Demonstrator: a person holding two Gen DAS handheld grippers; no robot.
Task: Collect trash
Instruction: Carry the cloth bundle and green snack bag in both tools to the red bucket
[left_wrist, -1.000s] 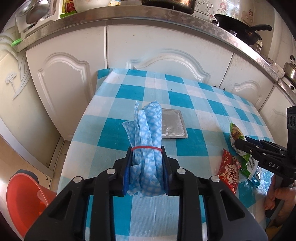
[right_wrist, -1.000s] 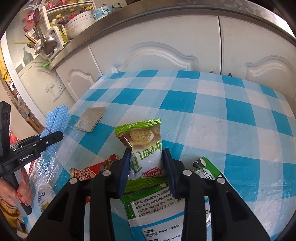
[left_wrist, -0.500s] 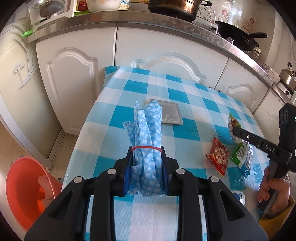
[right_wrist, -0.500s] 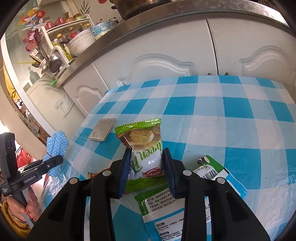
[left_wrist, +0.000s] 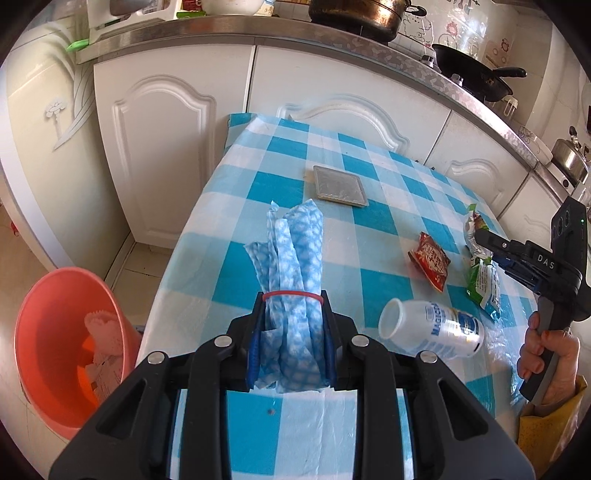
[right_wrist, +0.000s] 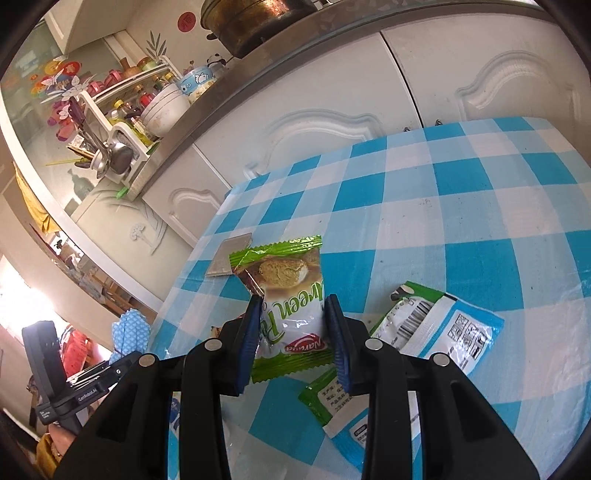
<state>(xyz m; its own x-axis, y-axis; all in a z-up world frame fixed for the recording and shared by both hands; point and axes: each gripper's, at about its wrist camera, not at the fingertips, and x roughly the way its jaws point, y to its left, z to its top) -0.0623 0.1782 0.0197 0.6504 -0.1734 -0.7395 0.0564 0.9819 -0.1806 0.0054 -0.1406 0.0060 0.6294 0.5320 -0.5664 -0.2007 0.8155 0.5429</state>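
Observation:
My left gripper (left_wrist: 293, 314) is shut on a folded blue patterned cloth (left_wrist: 295, 266), held above the near left part of the checked table (left_wrist: 388, 206). My right gripper (right_wrist: 293, 314) is shut on a green snack wrapper (right_wrist: 290, 295) lifted above the table; it also shows in the left wrist view (left_wrist: 474, 230). On the table lie a red wrapper (left_wrist: 430, 260), a green-and-blue packet (right_wrist: 417, 339), a white bottle (left_wrist: 432, 328) on its side and a flat silver pad (left_wrist: 340, 186). An orange bin (left_wrist: 70, 343) with some paper in it stands on the floor at the left.
White kitchen cabinets (left_wrist: 166, 122) stand behind the table. The counter above holds a pot (left_wrist: 354, 14), a black pan (left_wrist: 469, 75) and a dish rack (right_wrist: 122, 136). The table's left edge drops to the floor beside the bin.
Both grippers have risen and drawn back from the table, each still holding its item. The bin and the white bottle have come further into the left wrist view.

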